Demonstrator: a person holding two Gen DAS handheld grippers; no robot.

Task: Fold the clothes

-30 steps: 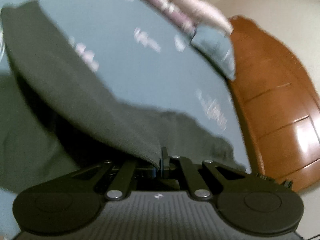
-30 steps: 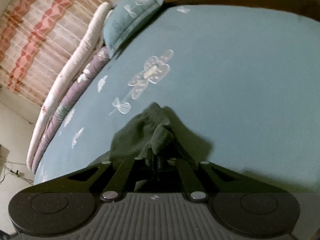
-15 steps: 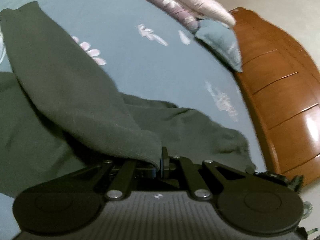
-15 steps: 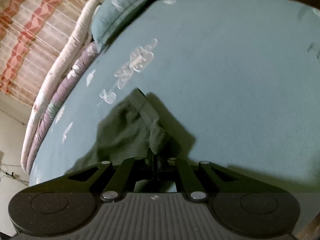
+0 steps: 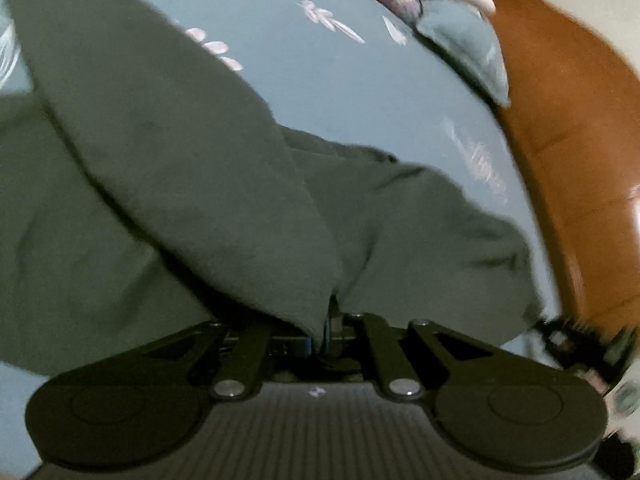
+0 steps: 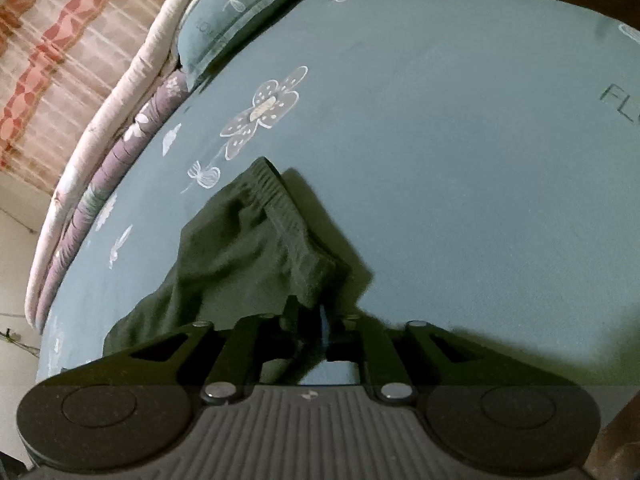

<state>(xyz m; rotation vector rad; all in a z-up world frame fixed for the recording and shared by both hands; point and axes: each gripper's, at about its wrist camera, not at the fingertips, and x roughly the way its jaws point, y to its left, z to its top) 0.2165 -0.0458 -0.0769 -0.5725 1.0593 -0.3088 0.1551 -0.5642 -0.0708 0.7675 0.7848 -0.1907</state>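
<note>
Right now both grippers are letting go of a dark green garment [image 5: 192, 184] spread on the bed [image 6: 460, 152], and the release is where things could slip. Nearest the left gripper [image 5: 326, 320], a folded flap of the garment runs down into the jaws, which have just been opening and stand only a crack apart with the cloth edge between them; whether the pads press on it I cannot tell, as the view is smeared. If that gripper pulls away while the edge clings to a pad, the flap would likely drag off the layer beneath and undo the fold. In front of the right gripper [image 6: 320, 332], the ribbed hem [image 6: 280, 216] of the garment hangs bunched over the jaws, which have also just been opening; a narrow gap with bedsheet visible through it shows beside the cloth, so they look parted rather than pinching. Dropped as it is, that hem would probably land crumpled and ridged instead of flat, and need smoothing. Beyond the garment the bed lies bare apart from its printed flowers [image 6: 264, 108], so nothing there blocks a further fold. Farther off, at the head of the bed, sit a blue-green pillow [image 6: 236, 8] and a rolled quilt [image 6: 112, 100] along the far edge, with the wooden headboard [image 5: 568, 128] and a striped curtain [image 6: 60, 32] behind, all well apart from the garment.
</note>
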